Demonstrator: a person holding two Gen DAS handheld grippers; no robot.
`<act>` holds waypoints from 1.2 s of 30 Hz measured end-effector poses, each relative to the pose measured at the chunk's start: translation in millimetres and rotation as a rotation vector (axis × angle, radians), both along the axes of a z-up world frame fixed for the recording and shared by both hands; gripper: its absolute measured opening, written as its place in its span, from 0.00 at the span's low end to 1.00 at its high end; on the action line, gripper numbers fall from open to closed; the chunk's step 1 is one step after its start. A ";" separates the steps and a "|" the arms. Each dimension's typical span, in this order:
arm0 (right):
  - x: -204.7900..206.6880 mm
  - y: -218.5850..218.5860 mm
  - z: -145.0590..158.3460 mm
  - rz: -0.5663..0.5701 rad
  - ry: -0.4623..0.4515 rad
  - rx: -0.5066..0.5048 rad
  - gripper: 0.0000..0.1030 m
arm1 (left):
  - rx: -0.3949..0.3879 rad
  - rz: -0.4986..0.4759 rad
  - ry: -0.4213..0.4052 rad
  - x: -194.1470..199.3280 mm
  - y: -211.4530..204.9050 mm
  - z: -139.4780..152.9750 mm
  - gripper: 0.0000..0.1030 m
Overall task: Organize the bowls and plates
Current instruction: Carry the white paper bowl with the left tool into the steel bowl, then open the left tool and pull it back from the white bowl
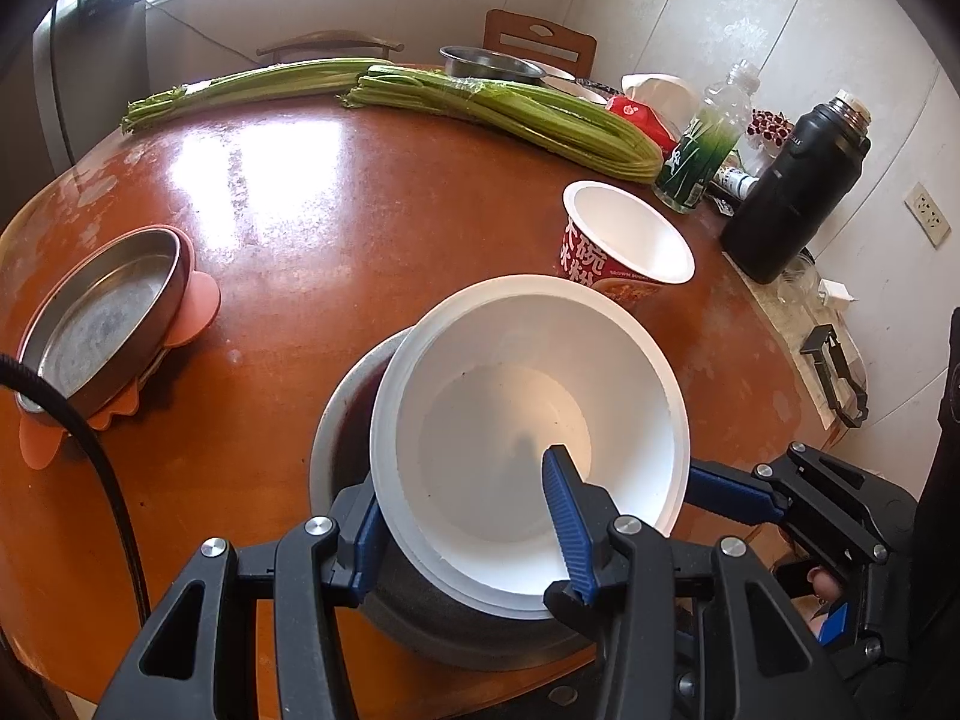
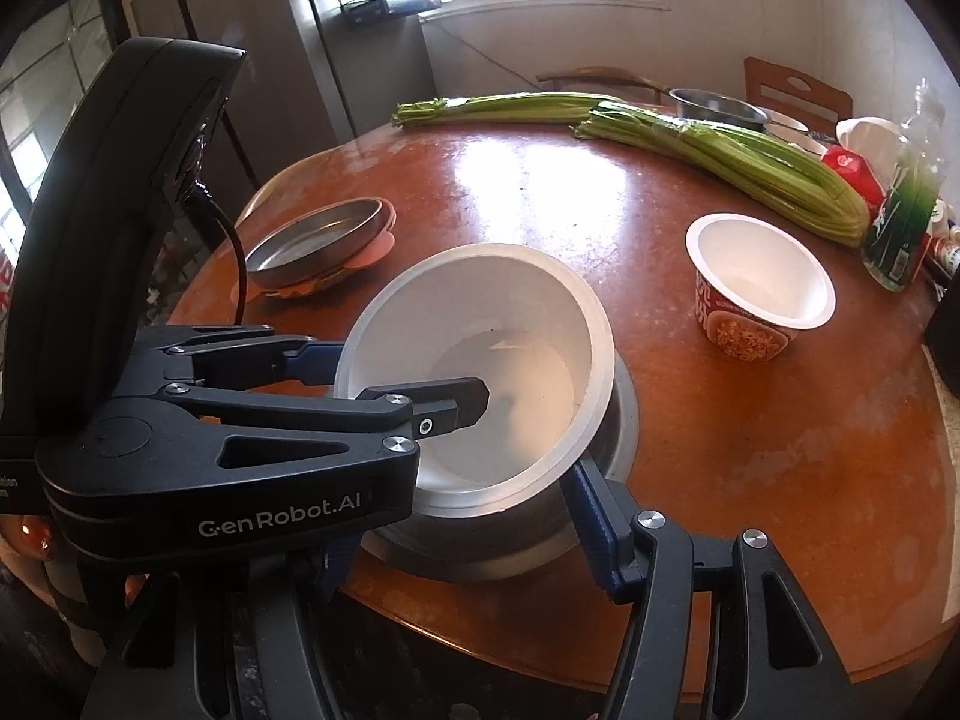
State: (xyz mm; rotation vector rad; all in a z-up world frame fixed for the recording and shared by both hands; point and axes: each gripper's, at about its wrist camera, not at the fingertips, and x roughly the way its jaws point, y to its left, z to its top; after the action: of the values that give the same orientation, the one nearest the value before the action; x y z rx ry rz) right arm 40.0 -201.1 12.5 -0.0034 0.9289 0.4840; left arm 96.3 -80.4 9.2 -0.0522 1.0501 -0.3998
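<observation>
Your left gripper (image 1: pixel 468 531) is clenched on the white bowl (image 1: pixel 528 396): one blue finger sits inside against the near wall and the other is outside on the left, with the rim caught between them. Of your right gripper (image 2: pixel 465 540) I cannot tell the state. In the left wrist view one of its fingers reaches the bowl's right rim from outside; its partner is hidden under the other tool.

What the coming move turns on is what lies straight below the bowl, not ahead of it. The white bowl hangs tilted over the steel bowl (image 1: pixel 336 420), mouth tipped away from you and its near edge down inside the steel rim. Whether its base already touches the steel floor is hidden. Both claws hold on at your side of the bowl, left one on the near-left wall and right one at the near-right rim, so the far side is unsupported. I judge you need to level it as it settles and keep it centred. The red printed cup (image 1: pixel 624 240) stands apart to the right on the table (image 1: pixel 300 210), nearer your right hand; the steel plate (image 1: pixel 102 324) lies well off to the left
</observation>
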 end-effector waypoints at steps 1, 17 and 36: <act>-0.1 0.2 -0.7 0.000 0.001 0.000 0.62 | 0.000 0.000 0.001 0.2 -0.2 -0.5 0.46; 6.3 3.4 -11.0 -0.003 0.015 -0.016 0.62 | 0.002 0.016 0.024 5.0 3.1 -9.6 0.46; 6.2 -26.4 9.3 -0.057 -0.069 0.029 0.62 | 0.007 0.079 -0.025 1.6 16.1 10.1 0.46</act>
State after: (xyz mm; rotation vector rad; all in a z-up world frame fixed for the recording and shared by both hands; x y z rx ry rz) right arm 46.2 -227.5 21.9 0.0325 0.8524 0.4419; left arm 97.8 -64.2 19.2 -0.0815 1.0215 -0.3243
